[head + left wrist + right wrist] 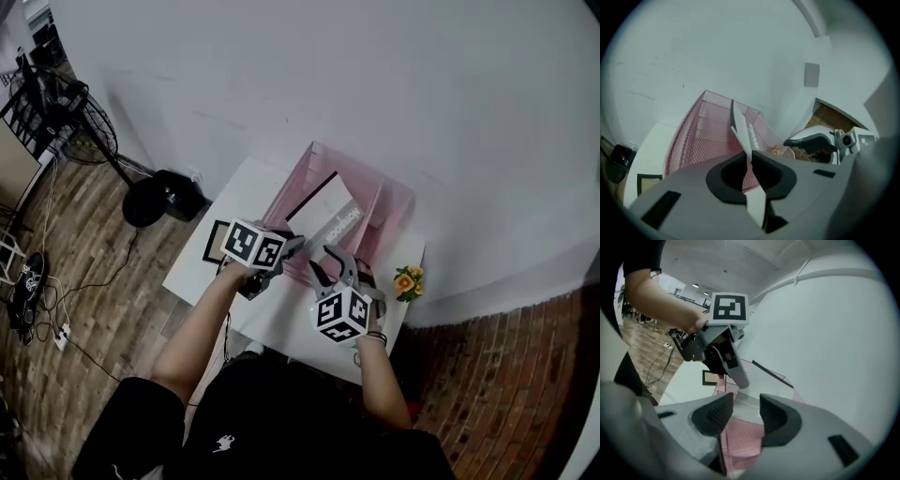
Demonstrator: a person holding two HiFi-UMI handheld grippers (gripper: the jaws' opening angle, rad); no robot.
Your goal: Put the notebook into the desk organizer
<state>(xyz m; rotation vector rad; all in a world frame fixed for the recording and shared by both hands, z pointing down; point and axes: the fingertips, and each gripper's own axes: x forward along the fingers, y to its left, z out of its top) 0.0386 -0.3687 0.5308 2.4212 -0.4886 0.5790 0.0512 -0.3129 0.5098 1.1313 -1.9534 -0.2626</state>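
Note:
The notebook [321, 211], white with a black spine, stands tilted in the pink mesh desk organizer [389, 208] on the white table. My left gripper [292, 246] is shut on its near lower edge; in the left gripper view the thin white notebook [740, 129] runs up from between the pressed pads [761, 171] over the organizer [701, 136]. My right gripper [326, 264] hangs just right of it, open. In the right gripper view its jaws [746, 411] stand apart with nothing between them, facing the notebook cover [757, 380] and the pink mesh [740, 437].
A small black picture frame [217, 241] lies on the table [281, 319] left of the organizer. An orange flower [408, 279] stands at the table's right edge. A white wall is close behind; a fan base [150, 199] and cables are on the wooden floor to the left.

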